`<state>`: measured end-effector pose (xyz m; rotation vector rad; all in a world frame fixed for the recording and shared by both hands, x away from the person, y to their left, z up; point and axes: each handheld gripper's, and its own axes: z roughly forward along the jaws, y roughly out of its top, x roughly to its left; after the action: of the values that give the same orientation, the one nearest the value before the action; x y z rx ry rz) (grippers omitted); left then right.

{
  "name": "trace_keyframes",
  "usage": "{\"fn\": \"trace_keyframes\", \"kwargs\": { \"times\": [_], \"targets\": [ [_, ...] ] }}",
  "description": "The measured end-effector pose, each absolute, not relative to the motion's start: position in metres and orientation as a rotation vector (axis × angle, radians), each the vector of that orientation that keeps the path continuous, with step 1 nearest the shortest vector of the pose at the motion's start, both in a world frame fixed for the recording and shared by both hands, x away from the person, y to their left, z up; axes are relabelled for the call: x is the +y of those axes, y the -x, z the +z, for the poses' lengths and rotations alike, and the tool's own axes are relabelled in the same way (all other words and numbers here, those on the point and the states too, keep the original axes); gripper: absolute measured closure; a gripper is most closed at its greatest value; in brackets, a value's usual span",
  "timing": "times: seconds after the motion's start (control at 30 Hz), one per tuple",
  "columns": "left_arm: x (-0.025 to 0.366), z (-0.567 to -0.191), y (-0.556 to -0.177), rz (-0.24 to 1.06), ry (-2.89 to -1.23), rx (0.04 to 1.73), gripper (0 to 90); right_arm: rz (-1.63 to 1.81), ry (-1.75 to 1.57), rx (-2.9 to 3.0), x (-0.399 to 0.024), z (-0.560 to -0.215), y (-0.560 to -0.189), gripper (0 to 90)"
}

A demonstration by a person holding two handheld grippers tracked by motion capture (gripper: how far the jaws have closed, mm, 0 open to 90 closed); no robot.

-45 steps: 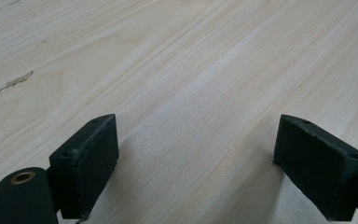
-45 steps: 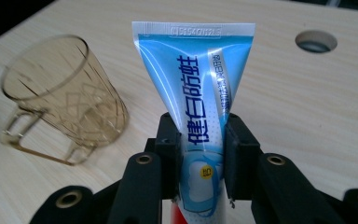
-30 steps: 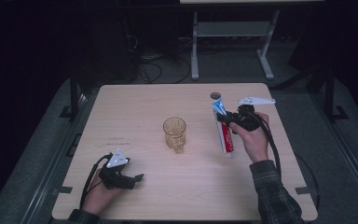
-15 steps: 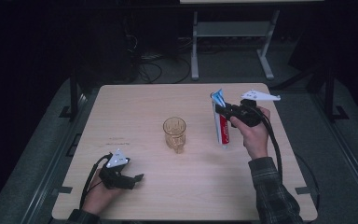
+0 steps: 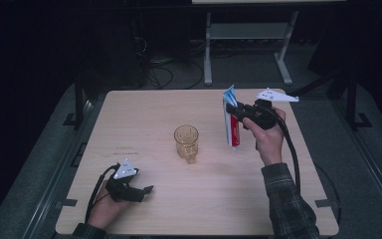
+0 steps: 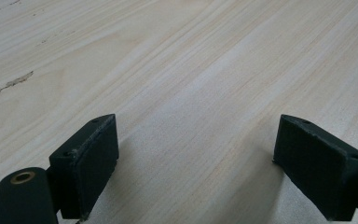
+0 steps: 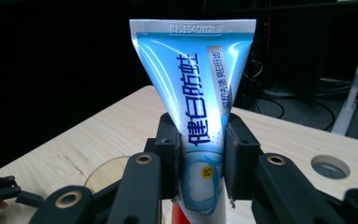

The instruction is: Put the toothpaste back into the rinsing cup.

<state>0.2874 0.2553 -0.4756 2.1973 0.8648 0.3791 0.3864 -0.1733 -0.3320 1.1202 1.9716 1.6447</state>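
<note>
Right tool (image 5: 238, 113) is clamped on a toothpaste tube (image 5: 232, 122), its two black jaws pressing the tube's sides near the middle, as the right gripper view shows (image 7: 200, 154); the tube (image 7: 200, 88) stands upright with its flat crimped end on top and its red lower part hanging below the jaws. In the high view the tube is held in the air above the bench (image 5: 144, 109) near its right edge, toward the far right corner, clear of the wood. The bench is a pale wooden top with a small round hole (image 7: 329, 166) near that far right corner. Left tool (image 5: 135, 191) rests on the bench close to the near left corner, well apart from the tube, with a grey three-cornered plate on top and a cable trailing from it; in the left gripper view its jaws stand wide with only bare wood grain between them (image 6: 196, 154). A clear amber glass (image 5: 186, 142) stands upright near the middle of the bench, between the two tools and nearer the tube, touching neither. A plaid sleeve (image 5: 288, 199) covers the right forearm coming in from the near edge.
</note>
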Motion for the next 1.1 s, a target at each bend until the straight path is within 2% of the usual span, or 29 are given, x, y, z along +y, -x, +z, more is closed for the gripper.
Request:
{"fn": "trace_keyframes", "kwargs": {
  "times": [1.1],
  "targets": [
    [0.255, -0.476, -0.287, 0.38, -2.199, 0.863, 13.2, 1.764, -1.0, 1.938, -0.128, -0.296, -0.408, 70.4]
  ]
}}
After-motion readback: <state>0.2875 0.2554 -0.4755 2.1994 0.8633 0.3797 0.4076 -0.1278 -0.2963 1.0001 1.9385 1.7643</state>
